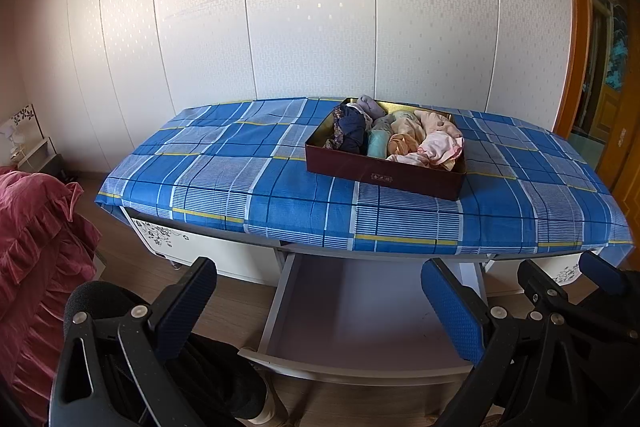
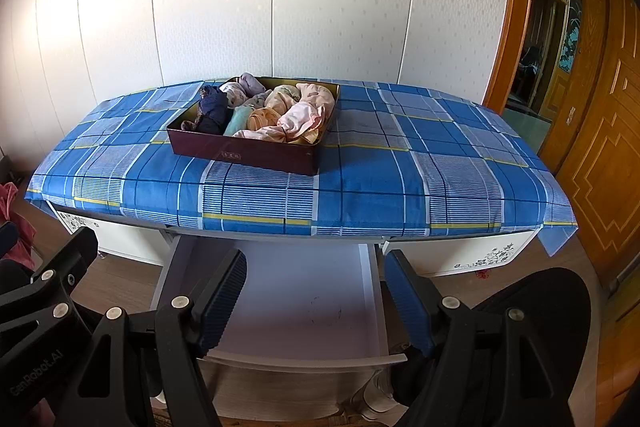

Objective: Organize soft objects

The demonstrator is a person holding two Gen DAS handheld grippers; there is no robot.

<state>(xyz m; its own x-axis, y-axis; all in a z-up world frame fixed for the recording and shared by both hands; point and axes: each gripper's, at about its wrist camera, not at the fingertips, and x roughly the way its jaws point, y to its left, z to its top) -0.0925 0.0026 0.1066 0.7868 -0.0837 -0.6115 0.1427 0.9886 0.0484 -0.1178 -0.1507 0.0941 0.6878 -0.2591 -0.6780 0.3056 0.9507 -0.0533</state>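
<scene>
A dark red box (image 1: 380, 175) (image 2: 240, 153) sits on the desk's blue plaid cloth (image 1: 224, 163) (image 2: 420, 163). It holds several rolled and bunched soft garments: a navy one (image 1: 352, 131) (image 2: 212, 111), a teal roll (image 1: 377, 143) (image 2: 237, 121), an orange one (image 1: 402, 143) (image 2: 262, 117) and a pink one (image 1: 440, 145) (image 2: 308, 115). Below the desk edge an empty white drawer (image 1: 360, 311) (image 2: 296, 303) stands pulled out. My left gripper (image 1: 320, 311) is open and empty above the drawer. My right gripper (image 2: 316, 303) is open and empty above the drawer too.
A white panelled wall stands behind the desk. A red velvet bedspread (image 1: 36, 251) lies at the left. A wooden door frame (image 2: 516, 7) and door (image 2: 600, 155) are at the right. White cabinets with flower print (image 1: 168, 239) (image 2: 472, 259) flank the drawer.
</scene>
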